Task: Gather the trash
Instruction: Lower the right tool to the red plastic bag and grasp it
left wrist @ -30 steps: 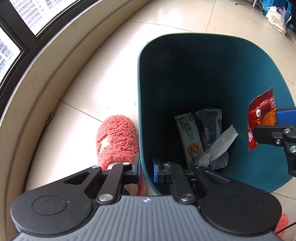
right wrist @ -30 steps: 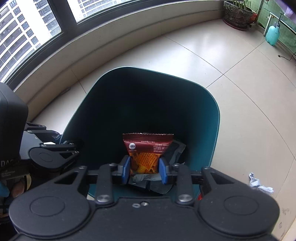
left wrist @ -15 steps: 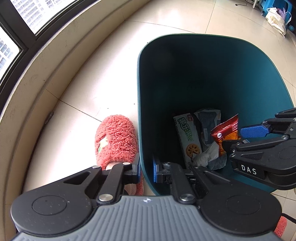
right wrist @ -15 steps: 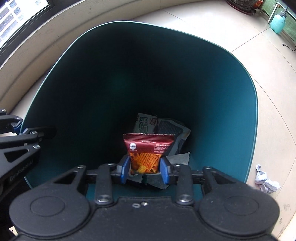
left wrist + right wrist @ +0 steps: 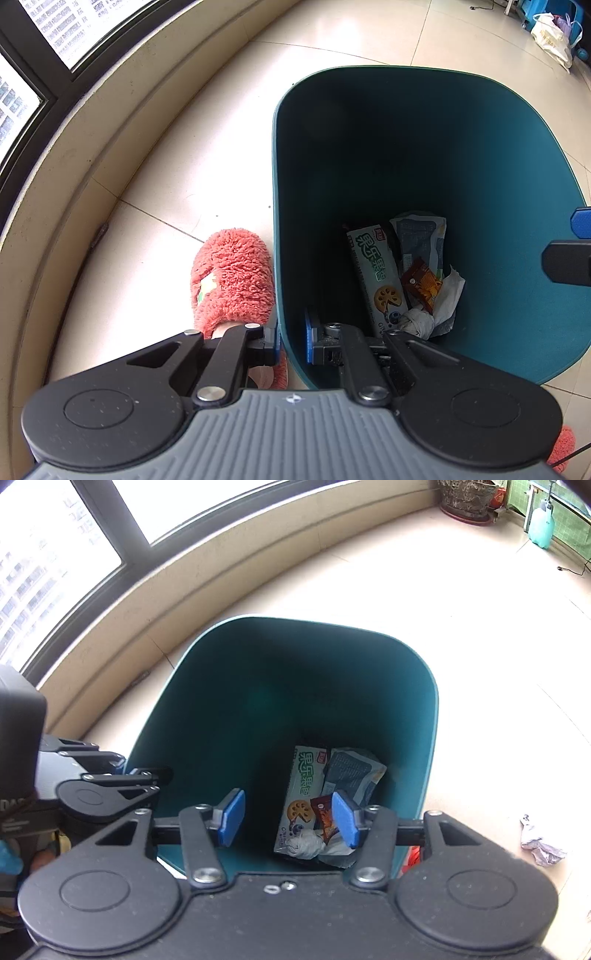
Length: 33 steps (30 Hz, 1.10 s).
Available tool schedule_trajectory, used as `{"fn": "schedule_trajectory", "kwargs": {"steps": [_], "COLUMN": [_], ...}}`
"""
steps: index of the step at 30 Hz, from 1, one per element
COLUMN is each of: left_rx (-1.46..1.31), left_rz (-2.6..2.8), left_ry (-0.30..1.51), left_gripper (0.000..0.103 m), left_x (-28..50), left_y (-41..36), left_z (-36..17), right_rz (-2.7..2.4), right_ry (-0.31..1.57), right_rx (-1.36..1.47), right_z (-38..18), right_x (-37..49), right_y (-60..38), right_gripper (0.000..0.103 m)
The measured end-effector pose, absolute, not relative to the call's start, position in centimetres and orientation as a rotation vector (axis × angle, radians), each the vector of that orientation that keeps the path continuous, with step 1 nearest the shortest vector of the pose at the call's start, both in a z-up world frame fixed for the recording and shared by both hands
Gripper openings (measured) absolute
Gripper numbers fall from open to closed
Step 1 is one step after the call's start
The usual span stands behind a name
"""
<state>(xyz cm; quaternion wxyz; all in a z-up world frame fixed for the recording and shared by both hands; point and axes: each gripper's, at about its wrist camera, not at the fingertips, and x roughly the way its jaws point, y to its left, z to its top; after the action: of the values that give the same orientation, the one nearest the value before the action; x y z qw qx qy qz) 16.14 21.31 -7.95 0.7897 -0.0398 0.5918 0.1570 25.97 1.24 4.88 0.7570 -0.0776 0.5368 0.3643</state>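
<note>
The bin (image 5: 424,155) is held at its near rim by the left gripper (image 5: 291,341), jaws clamped on the wall. The right gripper (image 5: 286,821), nothing between its opening jaws, is seen above the bin; crumpled paper (image 5: 541,845) lies right of the bin, nearer it

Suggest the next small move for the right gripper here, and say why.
Probably swing the right gripper toward the crumpled paper on the floor beside the bin. Its jaws are opening with nothing between them, and the red snack packet already lies among the trash inside. The left gripper is clamped on the bin's rim, steadying it.
</note>
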Motion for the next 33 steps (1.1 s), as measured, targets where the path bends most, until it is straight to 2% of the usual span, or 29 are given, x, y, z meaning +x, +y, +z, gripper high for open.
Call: {"fn": "schedule_trajectory", "kwargs": {"steps": [6, 10, 22, 23, 26, 33], "left_rx": [-0.082, -0.083, -0.065, -0.066, -0.065, -0.059], "left_rz": [0.345, 0.347, 0.362, 0.361, 0.359, 0.358], "left_ry": [1.274, 1.274, 1.275, 1.275, 1.279, 1.289], "left_gripper": [0.011, 0.011, 0.011, 0.011, 0.011, 0.011], "left_x": [16.2, 16.1, 16.2, 16.2, 16.3, 16.6], "left_y": [21.2, 21.2, 20.7, 20.8, 20.7, 20.6], "left_z": [-7.9, -7.9, -8.0, -8.0, -8.1, -8.3], "right_rz": [0.743, 0.66, 0.367, 0.356, 0.324, 0.274], "right_ry": [1.093, 1.097, 1.277, 1.293, 1.327, 1.415], "right_rx": [-0.101, -0.06, 0.053, 0.067, 0.084, 0.075], "right_z": [8.3, 8.0, -3.9, -5.1, -8.5, -15.4], "right_x": [26.3, 27.0, 32.0, 32.3, 32.5, 33.4], "right_y": [-4.1, -8.2, -13.6, -13.6, -13.3, -11.1], "right_gripper": [0.059, 0.062, 0.063, 0.065, 0.084, 0.085]}}
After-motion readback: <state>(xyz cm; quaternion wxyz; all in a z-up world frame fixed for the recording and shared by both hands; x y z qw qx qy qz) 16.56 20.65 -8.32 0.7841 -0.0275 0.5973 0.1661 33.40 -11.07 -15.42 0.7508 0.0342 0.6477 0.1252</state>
